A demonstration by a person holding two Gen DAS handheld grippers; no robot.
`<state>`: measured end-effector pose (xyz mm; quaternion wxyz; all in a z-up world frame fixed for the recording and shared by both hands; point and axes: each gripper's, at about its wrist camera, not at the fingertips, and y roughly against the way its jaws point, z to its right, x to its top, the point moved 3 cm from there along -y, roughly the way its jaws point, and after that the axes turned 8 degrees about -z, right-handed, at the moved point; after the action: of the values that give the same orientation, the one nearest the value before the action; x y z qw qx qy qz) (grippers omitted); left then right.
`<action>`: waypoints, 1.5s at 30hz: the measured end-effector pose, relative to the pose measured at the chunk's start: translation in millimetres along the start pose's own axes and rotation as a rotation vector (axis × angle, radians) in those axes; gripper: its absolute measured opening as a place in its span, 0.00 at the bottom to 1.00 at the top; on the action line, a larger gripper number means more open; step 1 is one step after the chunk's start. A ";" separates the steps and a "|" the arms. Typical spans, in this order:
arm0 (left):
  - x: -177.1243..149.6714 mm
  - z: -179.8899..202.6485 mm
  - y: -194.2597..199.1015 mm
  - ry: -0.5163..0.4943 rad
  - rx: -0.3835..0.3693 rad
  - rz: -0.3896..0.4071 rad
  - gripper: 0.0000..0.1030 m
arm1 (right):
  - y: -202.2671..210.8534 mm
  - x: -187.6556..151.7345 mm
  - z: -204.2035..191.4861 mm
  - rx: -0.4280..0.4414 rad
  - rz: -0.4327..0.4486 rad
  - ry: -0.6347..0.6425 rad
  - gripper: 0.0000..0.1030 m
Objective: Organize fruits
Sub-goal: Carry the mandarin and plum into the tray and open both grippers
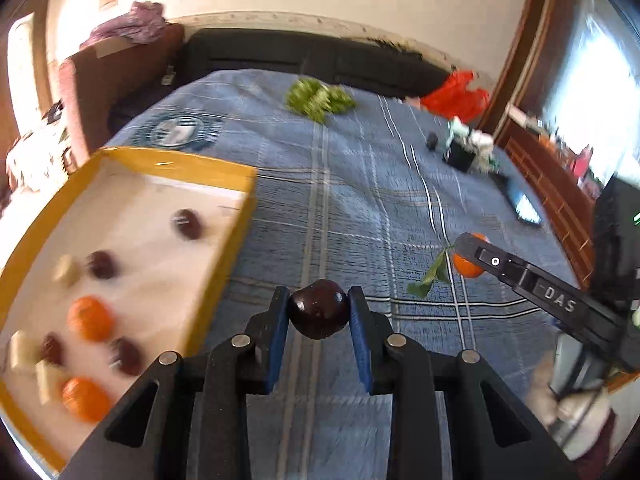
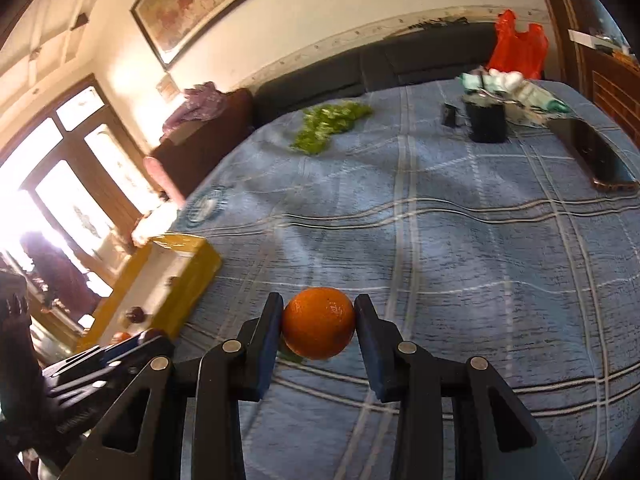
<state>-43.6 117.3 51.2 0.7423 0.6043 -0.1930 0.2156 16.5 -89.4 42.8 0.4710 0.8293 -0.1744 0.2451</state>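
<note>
My left gripper point(image 1: 319, 312) is shut on a dark plum point(image 1: 319, 314), held above the blue plaid bedspread point(image 1: 352, 208). To its left lies a yellow-rimmed box point(image 1: 240, 236) with several plums, two oranges point(image 1: 90, 317) and pale cubes on its white floor. My right gripper point(image 2: 319, 322) is shut on an orange point(image 2: 319, 322) with green leaves under it. In the left wrist view that orange point(image 1: 468, 266) shows at the right with its leaves, partly behind the right gripper's finger point(image 1: 516, 272). The box point(image 2: 188, 276) sits left of the orange in the right wrist view.
A pile of green grapes point(image 1: 320, 98) lies far back on the bed. A black cup with packets point(image 2: 488, 120), a phone point(image 2: 600, 160) and a red bag point(image 2: 516, 46) are at the far right. A dark headboard point(image 1: 304, 52) runs along the wall.
</note>
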 end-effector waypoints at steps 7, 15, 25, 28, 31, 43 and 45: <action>-14.4 -74.8 66.0 0.121 0.101 0.090 0.28 | 20.1 -1.6 -65.9 0.116 0.025 0.077 0.40; -36.1 -144.2 74.8 0.227 0.204 0.090 0.28 | -22.4 -13.6 -152.3 0.226 -0.111 0.173 0.40; -50.4 -184.8 55.0 0.274 0.296 0.050 0.28 | -113.0 -26.0 -220.1 0.154 -0.285 0.297 0.40; -48.6 -188.1 53.6 0.266 0.341 0.044 0.31 | -136.0 -28.7 -222.1 0.111 -0.315 0.309 0.40; -50.9 -192.9 54.0 0.285 0.321 0.037 0.54 | -150.5 -30.7 -225.1 0.088 -0.332 0.330 0.41; -60.1 -199.8 82.0 0.365 0.323 0.114 0.69 | -99.1 -24.0 -218.0 0.073 -0.176 0.295 0.54; -61.3 -196.6 90.6 0.374 0.322 0.140 0.69 | -84.8 -26.4 -214.8 0.076 -0.148 0.288 0.54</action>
<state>-139.7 320.8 53.1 0.6424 0.6497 -0.0567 0.4025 -13.1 140.3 62.5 0.4762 0.8134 -0.0339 0.3324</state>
